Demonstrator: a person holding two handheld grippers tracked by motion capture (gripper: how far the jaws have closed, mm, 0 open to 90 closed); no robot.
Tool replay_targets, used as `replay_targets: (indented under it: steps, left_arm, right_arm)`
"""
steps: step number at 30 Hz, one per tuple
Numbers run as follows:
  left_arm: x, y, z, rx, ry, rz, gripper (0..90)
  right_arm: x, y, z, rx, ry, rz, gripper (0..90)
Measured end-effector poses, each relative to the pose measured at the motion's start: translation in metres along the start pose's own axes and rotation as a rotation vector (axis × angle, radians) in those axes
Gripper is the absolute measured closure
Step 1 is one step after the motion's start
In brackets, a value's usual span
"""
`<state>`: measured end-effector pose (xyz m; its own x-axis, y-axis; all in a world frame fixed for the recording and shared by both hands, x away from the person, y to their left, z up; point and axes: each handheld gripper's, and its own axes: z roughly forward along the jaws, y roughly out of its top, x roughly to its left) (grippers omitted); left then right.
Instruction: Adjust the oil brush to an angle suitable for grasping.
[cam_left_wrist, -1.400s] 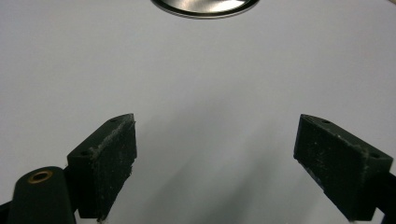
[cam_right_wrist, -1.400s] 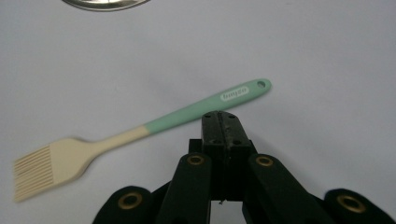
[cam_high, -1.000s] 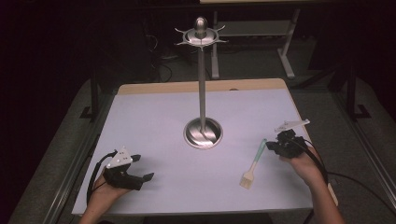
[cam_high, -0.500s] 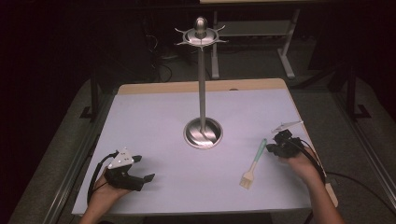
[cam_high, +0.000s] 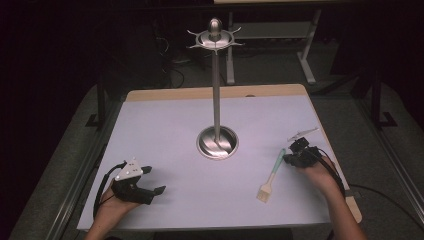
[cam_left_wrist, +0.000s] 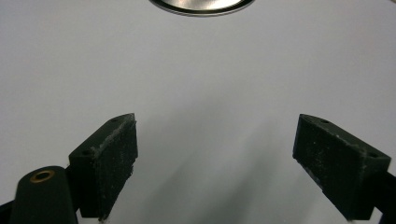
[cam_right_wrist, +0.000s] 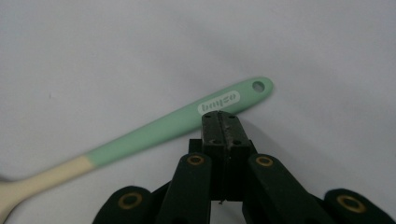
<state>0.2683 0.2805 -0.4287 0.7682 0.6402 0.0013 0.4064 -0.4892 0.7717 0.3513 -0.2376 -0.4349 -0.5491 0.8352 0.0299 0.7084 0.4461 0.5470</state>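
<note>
Right now the person's right gripper (cam_high: 288, 159) sits low over the white table (cam_high: 165, 125) at the right side, its two black jaws pressed flat together with nothing between them. In the right gripper view those closed tips (cam_right_wrist: 220, 125) rest just beside the mint-green handle of a pastry brush (cam_right_wrist: 154, 130), near the end with the hanging hole and the white oval label; whether they actually touch the handle I cannot tell. From above, the brush (cam_high: 271, 173) lies flat on the table, slightly slanted, its green handle end pointing away from the person toward the gripper and its cream-coloured bristle end nearer the front edge. The left gripper (cam_high: 152, 181) rests well apart from it, at the near left of the table, held in the person's left hand (cam_high: 112, 207), with the grey three-cornered plate on top. Its jaws stand spread wide over bare table, as the left gripper view shows, holding nothing (cam_left_wrist: 212, 165). Between the two hands, farther back on the table, stands a tall metal stand (cam_high: 216, 100) with a round polished base and a crown of short hooks at the top; the rim of that base (cam_left_wrist: 201, 5) peeks in at the upper edge of the left gripper view.
</note>
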Motion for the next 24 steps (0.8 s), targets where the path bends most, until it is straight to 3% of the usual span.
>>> replay_targets:
  steps: [24]
  left_arm:
    - [-0.001, 0.001, 0.000, -0.003, -0.005, -0.002, 13.6]
  right_arm:
    - [0.012, 0.017, 0.018, -0.061, 0.076, -0.012, 90.0]
